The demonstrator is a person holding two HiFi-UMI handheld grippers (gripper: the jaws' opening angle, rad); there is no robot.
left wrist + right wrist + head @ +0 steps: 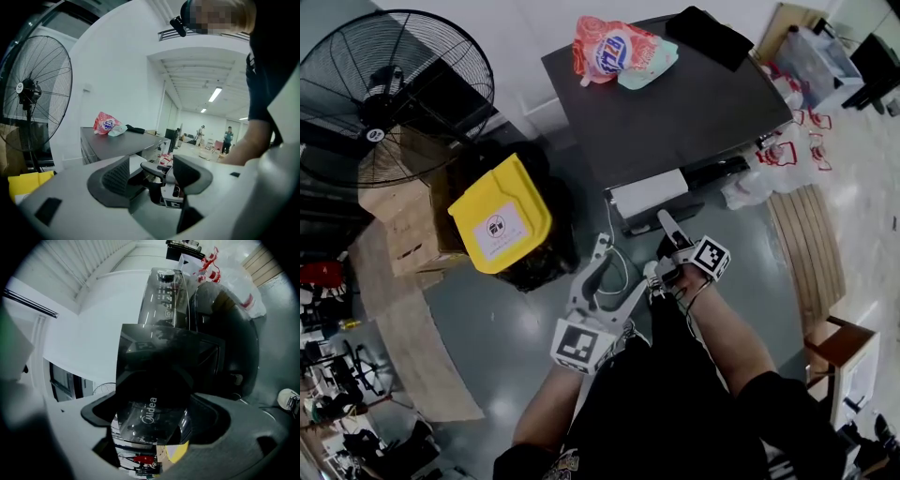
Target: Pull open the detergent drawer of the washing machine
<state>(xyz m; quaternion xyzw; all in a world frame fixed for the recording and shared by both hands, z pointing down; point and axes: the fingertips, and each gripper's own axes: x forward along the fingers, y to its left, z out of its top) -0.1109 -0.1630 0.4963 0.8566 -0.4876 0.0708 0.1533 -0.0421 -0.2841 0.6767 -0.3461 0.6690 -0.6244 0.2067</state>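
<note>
The dark washing machine fills the upper middle of the head view. Its detergent drawer stands partly out, showing a white body behind a dark glossy front. My right gripper is shut on that front. In the right gripper view the front panel with its printed brand name sits between the jaws of the right gripper. My left gripper hangs open just left of the drawer, holding nothing. In the left gripper view the left gripper frames the right gripper and the machine's top.
A red and white detergent bag and a black cloth lie on the machine. A yellow-lidded bin and cardboard boxes stand left of it, below a large fan. White plastic bags sit at the right.
</note>
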